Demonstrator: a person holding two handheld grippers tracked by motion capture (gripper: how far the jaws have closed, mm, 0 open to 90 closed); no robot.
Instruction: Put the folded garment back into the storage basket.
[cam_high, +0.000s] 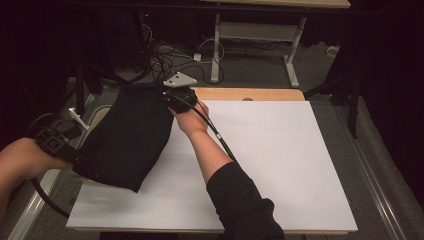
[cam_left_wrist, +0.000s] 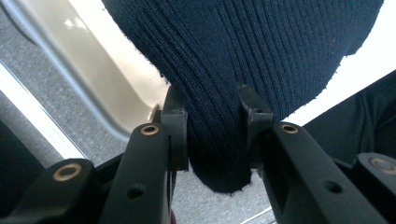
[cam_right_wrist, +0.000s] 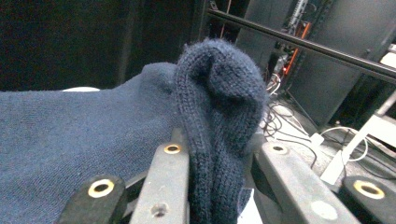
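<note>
Sweater (cam_high: 127, 137), dark navy rib knit, hangs partly over the left edge of the white table top (cam_high: 280, 165), stretched between your two grippers.

Left side: your left gripper (cam_high: 56, 140) sits off the table's left edge. In the left gripper view its jaws are clamped on a bunched fold of the knit (cam_left_wrist: 212, 140), with the fabric end poking out below the pads. Gripping at this corner lets you control the near-left end of the garment.

Centre: the body of the sweater lies flat and taut between the two grip points. Holding two corners apart keeps the panel spread, so you can likely lay or fold it without wrinkles.

Right side: your right gripper (cam_high: 179, 97) holds the far corner near the table's back edge. In the right gripper view its jaws are closed on a rolled hem of the knit (cam_right_wrist: 217, 140), which stands up above the pads.

Judgement: keep both grips firm; the knit could slip if tension rises.
</note>
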